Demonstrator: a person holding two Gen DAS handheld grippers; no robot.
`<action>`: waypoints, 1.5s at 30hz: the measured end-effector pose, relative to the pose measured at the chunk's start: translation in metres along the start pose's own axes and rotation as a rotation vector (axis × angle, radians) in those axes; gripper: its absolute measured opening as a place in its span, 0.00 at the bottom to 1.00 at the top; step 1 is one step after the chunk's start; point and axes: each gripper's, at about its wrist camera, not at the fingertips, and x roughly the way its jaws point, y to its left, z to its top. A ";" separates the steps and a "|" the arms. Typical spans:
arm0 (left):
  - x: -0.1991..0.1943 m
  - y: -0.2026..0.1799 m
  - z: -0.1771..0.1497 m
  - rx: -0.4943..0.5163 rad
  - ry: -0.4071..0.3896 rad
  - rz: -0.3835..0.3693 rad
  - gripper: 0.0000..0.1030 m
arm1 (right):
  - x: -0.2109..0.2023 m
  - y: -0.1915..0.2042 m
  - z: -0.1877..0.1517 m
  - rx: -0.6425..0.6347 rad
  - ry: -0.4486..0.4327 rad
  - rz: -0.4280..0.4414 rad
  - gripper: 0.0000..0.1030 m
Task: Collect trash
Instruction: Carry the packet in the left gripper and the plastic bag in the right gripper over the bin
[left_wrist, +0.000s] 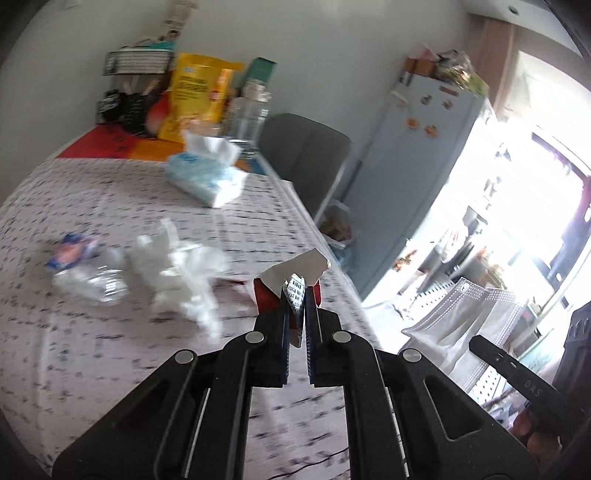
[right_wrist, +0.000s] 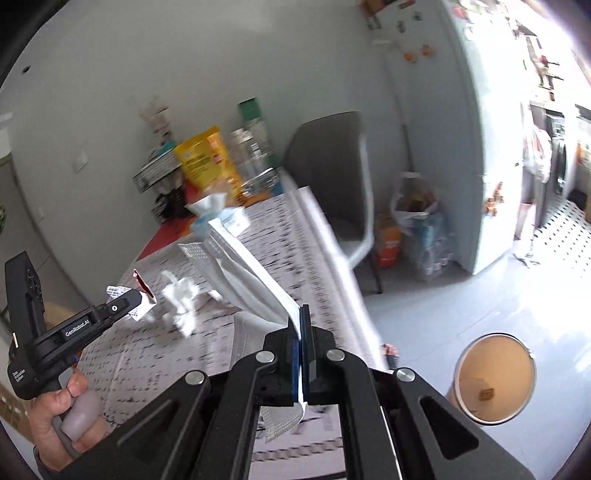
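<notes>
Lettering first: the left hand-held gripper (right_wrist: 142, 301) carries white print along its side that reads "GenRobot.AI", and lower on its handle there is more small print, too fine to make out. On the right hand-held gripper (left_wrist: 476, 341), seen edge-on from the left wrist view, the letters "DAS" show on the black arm. The yellow snack bag (left_wrist: 194, 92) at the far end of the bench (left_wrist: 92, 369) has writing too, but it is blurred.

The left hand-held gripper is closed on a small torn wrapper (left_wrist: 295, 284), red outside and silvery within (a strip of tiny print shows on it, unreadable). The wrapper stands up out of the fingertips, its torn flap pointing up and away from the handle, above the bench edge.

The right hand-held gripper (right_wrist: 301, 321) is clamped on a white face mask (right_wrist: 240, 273). The mask's long axis runs from the jaws up and to the left, out over the bench, with a short tail hanging below the pads; its dotted hem faces the far wall.

Taking the crumpled white tissue (left_wrist: 181, 273) on the bench as the mark: a crushed clear bottle with a blue label (left_wrist: 85, 269) lies just left of it, a tissue pack (left_wrist: 207, 173) sits well beyond it, and the wrapper hangs to its right. A round bin with a tan liner (right_wrist: 495, 376) stands on the floor, off the bench's near corner. A hand (right_wrist: 66, 417) grips the left handle.
</notes>
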 end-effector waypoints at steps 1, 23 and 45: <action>0.004 -0.009 0.001 0.011 0.004 -0.008 0.07 | -0.004 -0.010 0.003 0.011 -0.008 -0.013 0.02; 0.128 -0.205 -0.029 0.218 0.221 -0.193 0.07 | -0.046 -0.210 -0.006 0.276 -0.083 -0.303 0.02; 0.277 -0.291 -0.091 0.295 0.491 -0.206 0.07 | 0.061 -0.404 -0.058 0.527 0.052 -0.500 0.06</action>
